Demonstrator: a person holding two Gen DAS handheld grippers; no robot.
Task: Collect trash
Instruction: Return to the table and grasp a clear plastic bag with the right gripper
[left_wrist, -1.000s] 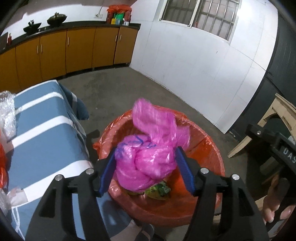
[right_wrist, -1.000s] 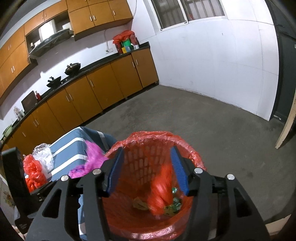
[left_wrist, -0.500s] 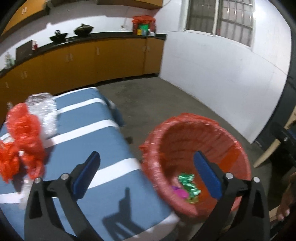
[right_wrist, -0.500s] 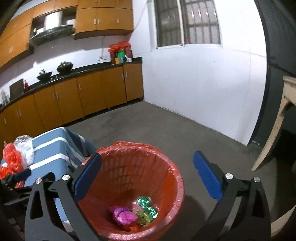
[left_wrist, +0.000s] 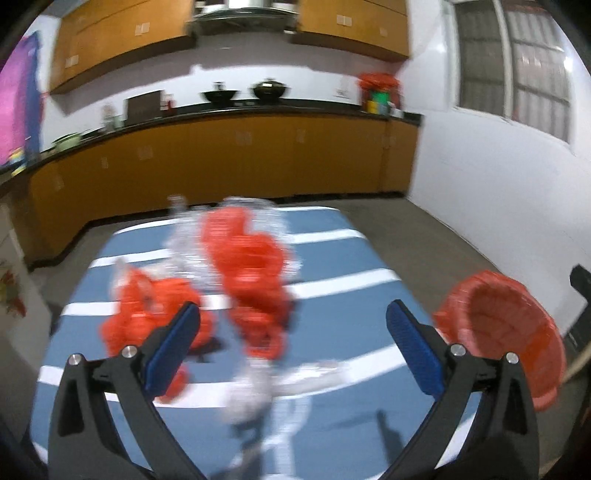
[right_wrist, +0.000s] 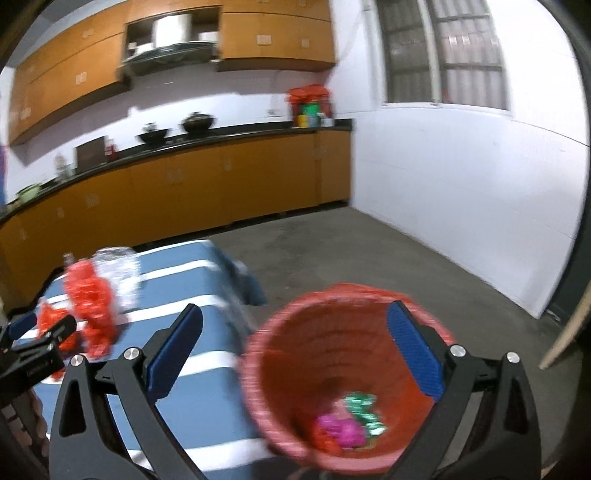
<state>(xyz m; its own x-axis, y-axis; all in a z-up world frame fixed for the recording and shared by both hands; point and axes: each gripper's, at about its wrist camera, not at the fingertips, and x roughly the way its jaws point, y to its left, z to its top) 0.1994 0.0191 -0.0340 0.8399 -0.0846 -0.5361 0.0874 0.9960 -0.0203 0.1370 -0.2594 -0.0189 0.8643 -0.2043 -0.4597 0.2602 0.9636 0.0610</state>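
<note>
Both grippers tilt downward, fingers spread wide and empty: left gripper (left_wrist: 291, 325) over the table (left_wrist: 332, 332), right gripper (right_wrist: 293, 326) over the bin (right_wrist: 295, 339).

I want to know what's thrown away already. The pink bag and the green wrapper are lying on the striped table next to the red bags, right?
Not quite. The pink bag and green wrapper lie inside the red bin, as the right wrist view shows. The red bags are on the striped table.

trash (left_wrist: 251, 280) on table (left_wrist: 332, 325), bin (left_wrist: 506, 332) right
</note>
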